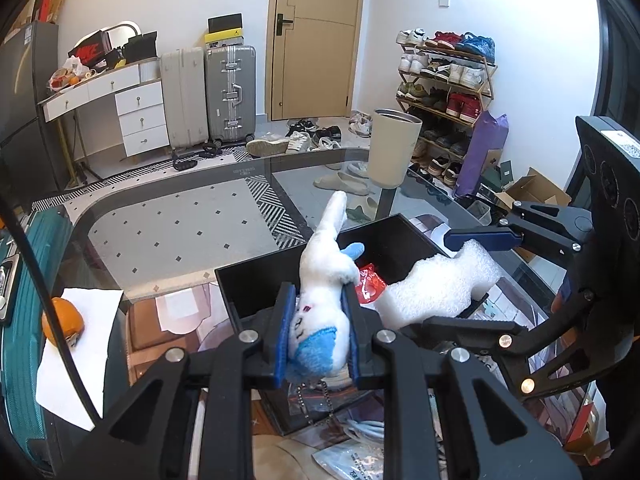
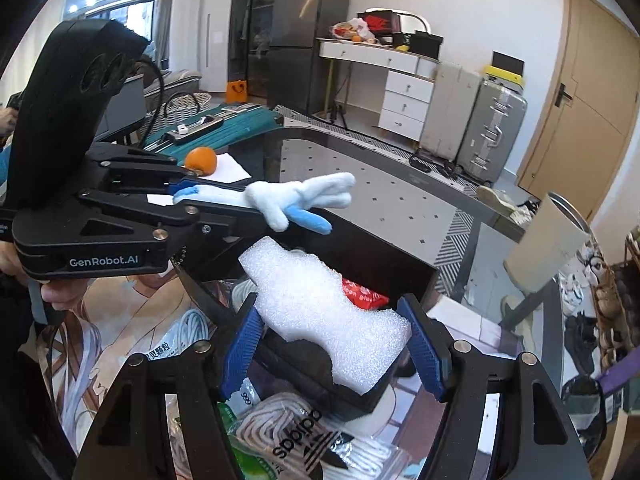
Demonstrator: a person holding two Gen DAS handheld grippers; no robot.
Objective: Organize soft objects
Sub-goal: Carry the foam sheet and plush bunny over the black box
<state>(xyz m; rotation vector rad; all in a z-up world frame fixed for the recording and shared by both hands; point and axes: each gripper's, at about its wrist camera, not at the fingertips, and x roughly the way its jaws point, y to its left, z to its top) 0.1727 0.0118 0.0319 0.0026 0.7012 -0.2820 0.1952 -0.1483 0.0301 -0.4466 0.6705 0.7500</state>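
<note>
Over the black box (image 1: 256, 280) on the glass table (image 1: 180, 216), both grippers tilt downward. At the left, the left gripper (image 1: 318, 330) is clamped tight around a white-and-blue plush toy (image 1: 326, 280), its long ears sticking out past the fingertips above the box's near wall. Beside it, the right gripper (image 2: 334, 346) stands half open, pads pressing the sides of a white foam piece (image 2: 324, 312), bumpy-edged and pebbled, held above the box's rim. A red packet (image 2: 362, 296) lies inside the box.

white-and-blue plush toy (image 1: 320, 280), white foam (image 2: 320, 312), black box (image 1: 400, 240)
</note>
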